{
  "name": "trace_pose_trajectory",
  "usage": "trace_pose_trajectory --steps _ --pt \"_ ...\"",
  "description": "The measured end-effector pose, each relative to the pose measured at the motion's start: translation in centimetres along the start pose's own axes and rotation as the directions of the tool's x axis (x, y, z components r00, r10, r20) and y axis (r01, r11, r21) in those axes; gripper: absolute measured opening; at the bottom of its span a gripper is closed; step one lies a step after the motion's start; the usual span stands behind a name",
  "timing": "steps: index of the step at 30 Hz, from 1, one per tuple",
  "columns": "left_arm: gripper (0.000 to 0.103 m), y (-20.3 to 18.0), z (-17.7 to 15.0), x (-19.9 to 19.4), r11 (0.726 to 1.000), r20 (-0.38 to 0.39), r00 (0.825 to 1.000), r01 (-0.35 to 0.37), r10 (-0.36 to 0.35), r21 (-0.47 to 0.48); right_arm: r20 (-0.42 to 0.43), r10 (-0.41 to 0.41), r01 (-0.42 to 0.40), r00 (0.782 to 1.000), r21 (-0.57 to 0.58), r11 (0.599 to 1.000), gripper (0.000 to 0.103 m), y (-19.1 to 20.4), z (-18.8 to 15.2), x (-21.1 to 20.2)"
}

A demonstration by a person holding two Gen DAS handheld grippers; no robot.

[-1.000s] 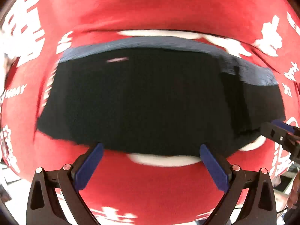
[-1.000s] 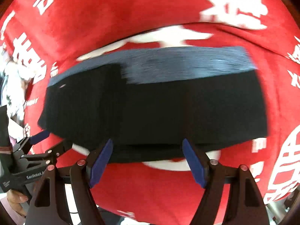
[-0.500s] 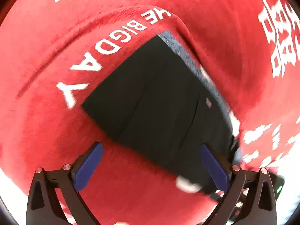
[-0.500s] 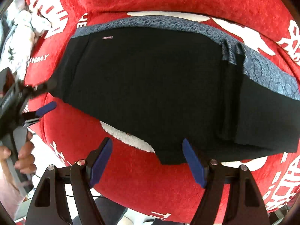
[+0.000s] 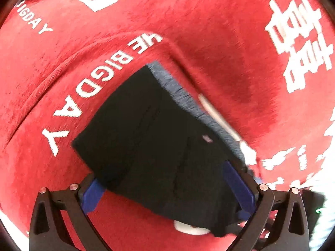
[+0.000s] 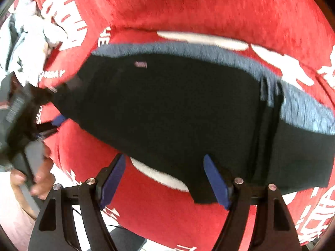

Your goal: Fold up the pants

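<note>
Lying flat on a red cloth (image 5: 209, 41) with white letters are the black pants (image 5: 159, 146), folded into a dark block with a grey band (image 5: 180, 92) along one edge. In the left wrist view they sit in the middle and lower right. The left claw (image 5: 167, 190) is wide open, its blue pads on each side of the pants' near edge, not pinching them. In the right wrist view the pants (image 6: 178, 108) fill the middle. The right claw (image 6: 163, 179) is wide open too, holding nothing. At the lower left, a hand (image 6: 39, 175) grips the other claw's handle.
</note>
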State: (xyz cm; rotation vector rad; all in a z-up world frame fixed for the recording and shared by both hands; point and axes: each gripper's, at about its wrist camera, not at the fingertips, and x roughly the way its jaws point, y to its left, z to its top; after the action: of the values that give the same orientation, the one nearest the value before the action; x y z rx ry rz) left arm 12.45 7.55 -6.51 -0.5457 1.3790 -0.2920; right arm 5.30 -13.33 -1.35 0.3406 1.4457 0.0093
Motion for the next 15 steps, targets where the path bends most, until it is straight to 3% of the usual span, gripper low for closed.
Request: trace_pose_trajectory --steps 2,4,7,10,11,15 --pt "0.082 0.6 0.2 0.8 0.997 -0.021 0.997 -0.078 0.078 -0.016 0.029 0.007 -0.007 1.000 -0.022 1.000 0.080 0.3 1.8 -1.1" --pt "0.047 0.6 0.3 1.0 0.981 -0.020 0.982 -0.190 0.190 0.038 0.056 0.017 -0.014 0.998 -0.057 0.998 0.080 0.9 3.8 -2.3" --pt "0.041 -0.7 -0.2 0.7 0.949 0.020 0.964 -0.264 0.264 0.171 0.067 0.049 -0.040 0.997 -0.125 0.991 0.080 2.4 7.3 -3.8" --pt "0.040 -3.3 -1.6 0.9 0.854 0.114 0.925 -0.379 0.363 0.356 -0.004 0.115 -0.114 0.993 -0.176 0.978 0.080 4.6 10.9 -3.7" --pt "0.040 -4.1 -2.2 1.1 0.810 0.147 0.907 -0.419 0.394 0.410 -0.052 0.126 -0.134 0.991 -0.182 0.974 0.080 5.5 12.1 -3.0" --pt "0.040 -4.8 -3.0 1.3 0.744 0.205 0.880 -0.472 0.429 0.472 -0.198 0.110 -0.155 0.974 -0.227 0.961 0.080 9.7 14.8 0.5"
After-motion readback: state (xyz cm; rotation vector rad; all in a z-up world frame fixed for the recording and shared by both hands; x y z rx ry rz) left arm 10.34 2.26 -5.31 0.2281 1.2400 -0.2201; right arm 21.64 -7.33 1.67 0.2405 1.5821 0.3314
